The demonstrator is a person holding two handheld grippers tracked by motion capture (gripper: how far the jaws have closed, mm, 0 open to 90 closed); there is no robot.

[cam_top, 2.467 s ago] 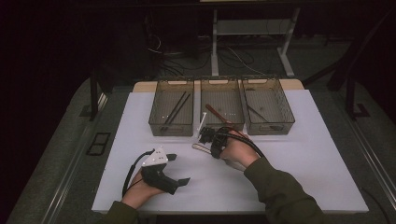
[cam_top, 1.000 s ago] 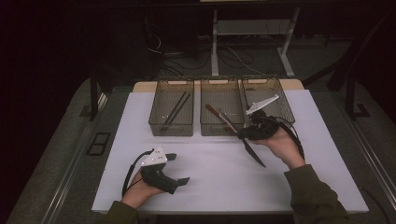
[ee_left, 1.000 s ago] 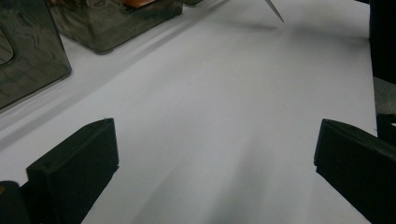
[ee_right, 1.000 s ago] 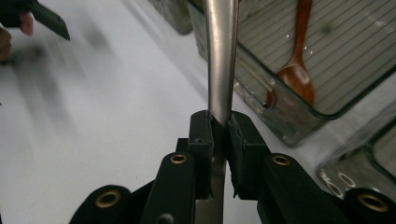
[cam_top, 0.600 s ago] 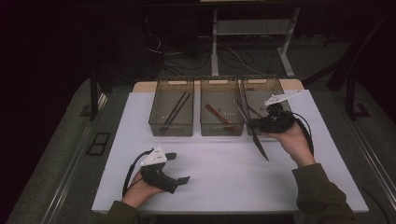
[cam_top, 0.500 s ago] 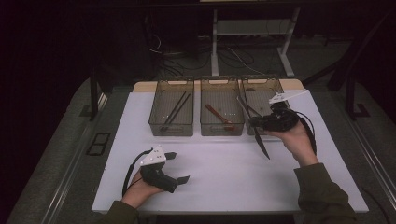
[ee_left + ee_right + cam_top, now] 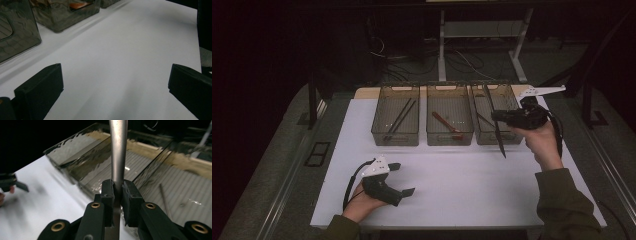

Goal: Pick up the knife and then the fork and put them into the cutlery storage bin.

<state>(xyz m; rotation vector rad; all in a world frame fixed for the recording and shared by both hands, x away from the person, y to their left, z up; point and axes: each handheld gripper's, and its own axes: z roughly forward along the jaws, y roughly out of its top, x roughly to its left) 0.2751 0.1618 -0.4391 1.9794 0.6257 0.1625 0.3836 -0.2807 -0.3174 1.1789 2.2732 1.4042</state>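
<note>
So the right tool is clamped tight on a long dark utensil, looks like a knife or some flat metal blade but I can't tell for sure. The pads pinch it partway along, so one end sticks up past the tool over the right-hand bin and the other end hangs down below it, over the bin's near wall and the white tabletop.

What could go wrong, in my opinion: it's a thin, smooth shaft held at one spot, so if the hand tilts quickly the thing could pivot or slide between the pads. The low end could also clip the bin's near rim on the way in and knock the bin out of line with the middle bin right beside it.

Room-wise, there's plenty. The tabletop on the near side of the tool is bare, and the bin's top is open with a couple of thin pieces lying inside.

The left tool sits well away, resting on the tabletop with its jaws spread apart and nothing between them.
</note>
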